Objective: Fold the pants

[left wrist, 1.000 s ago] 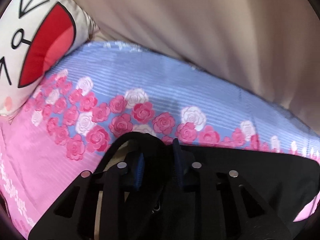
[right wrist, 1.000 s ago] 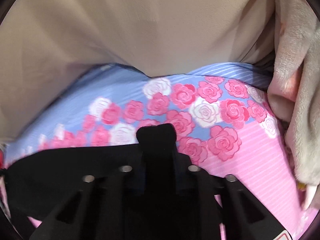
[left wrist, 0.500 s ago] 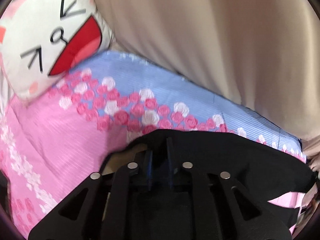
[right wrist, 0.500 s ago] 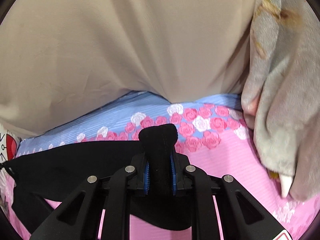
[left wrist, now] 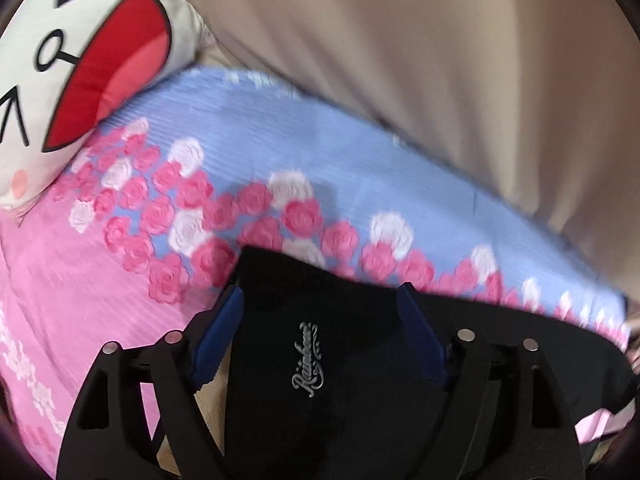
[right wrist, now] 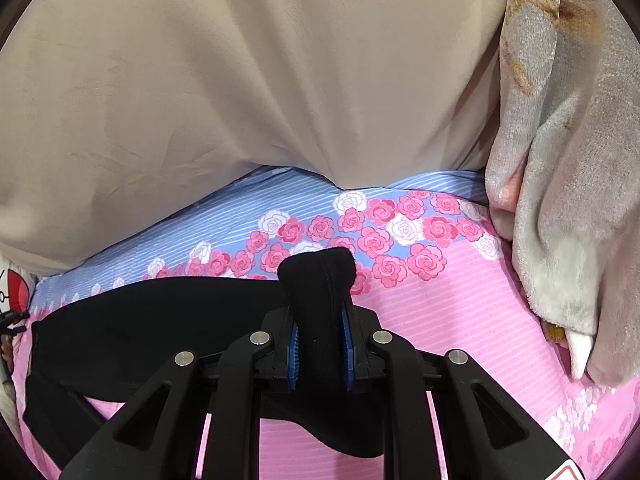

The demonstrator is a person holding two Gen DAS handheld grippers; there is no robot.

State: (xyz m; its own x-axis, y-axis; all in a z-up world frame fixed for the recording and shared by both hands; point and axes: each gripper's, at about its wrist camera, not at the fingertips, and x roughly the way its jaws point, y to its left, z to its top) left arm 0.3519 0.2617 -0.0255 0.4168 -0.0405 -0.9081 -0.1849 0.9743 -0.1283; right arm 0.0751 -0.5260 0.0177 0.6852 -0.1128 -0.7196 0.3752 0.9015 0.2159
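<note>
Nearest in the left wrist view, the left gripper (left wrist: 320, 316) has just been opening: its blue pads (left wrist: 218, 332), pressed close together on the cloth half a second ago, now stand spread. The black pants (left wrist: 332, 380) lie between them with a gap on each side, a silver script logo facing up. In the right wrist view the right gripper (right wrist: 320, 344) pinches a bunched fold of the pants (right wrist: 316, 280), as it did in both earlier frames; the fold stands up past the fingertips. From that grip the black cloth runs away to the left and lies on the bed sheet (right wrist: 460, 312). The sheet is pink near the grippers, with a band of roses and then blue stripes farther off. Beyond it on the left sits a white cartoon pillow (left wrist: 80, 60), less blurred than half a second ago. A grey fleece blanket (right wrist: 568, 200) hangs at the right, and a beige curtain (right wrist: 240, 80) fills the back.
</note>
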